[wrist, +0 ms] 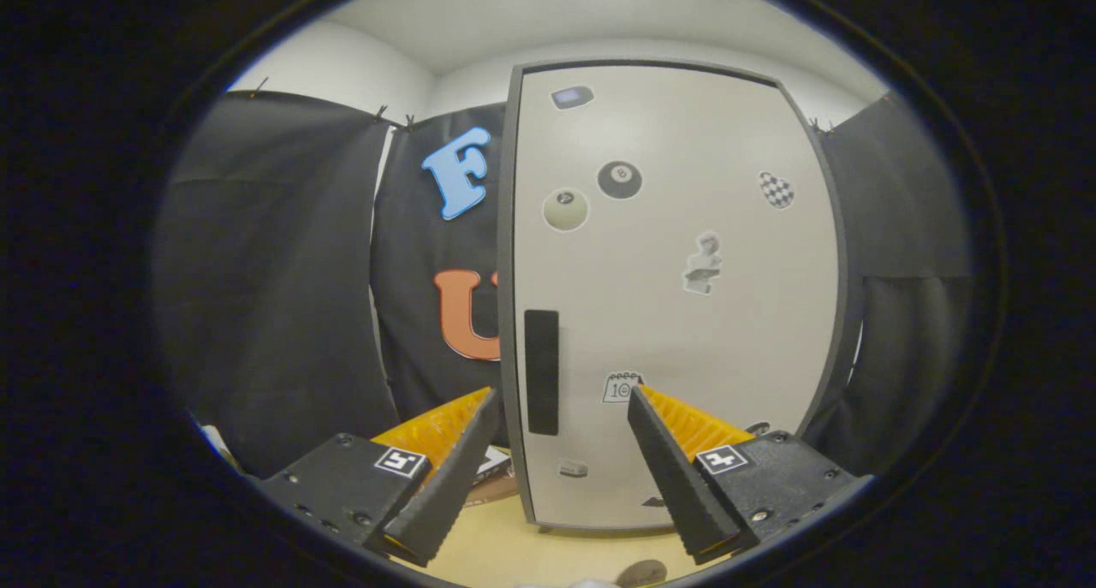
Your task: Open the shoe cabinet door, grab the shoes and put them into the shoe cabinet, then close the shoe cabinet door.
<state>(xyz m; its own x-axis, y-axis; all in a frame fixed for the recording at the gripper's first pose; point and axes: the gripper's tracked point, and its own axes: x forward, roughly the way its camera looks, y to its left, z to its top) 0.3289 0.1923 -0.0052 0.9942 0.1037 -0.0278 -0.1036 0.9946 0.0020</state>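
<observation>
- Gripper view, nearest first: the two-finger gripper [561, 395] stands released, its two ridged wedge fingers [449, 477] spread wide and grasping nothing. Each finger's black block carries one small square black-and-white marker tag, two tags in all.
- Under the fingers lies a smooth pale yellow floor [548, 549]; one dark round patch sits on it just below the right finger, too cut off to identify.
- Just ahead, between and beyond the fingertips, stands the tall light grey shoe cabinet door [676, 314], flat, matte and framed by a dark grey edge. It is shut.
- One long black rectangular handle [541, 371] runs upright near the door's left edge, seen in the gap between the fingers and apart from both.
- Stickers on the door: one black eight-ball sticker [619, 180] marked "8", one cream billiard-ball sticker [566, 209], one chequered egg-shaped sticker [776, 189], one pale statue-like sticker [703, 264], one calendar sticker [622, 387] reading "10", and a few small ones too tiny to tell.
- Beyond, black cloth booth walls [274, 314] hang on both sides under a white ceiling.
</observation>
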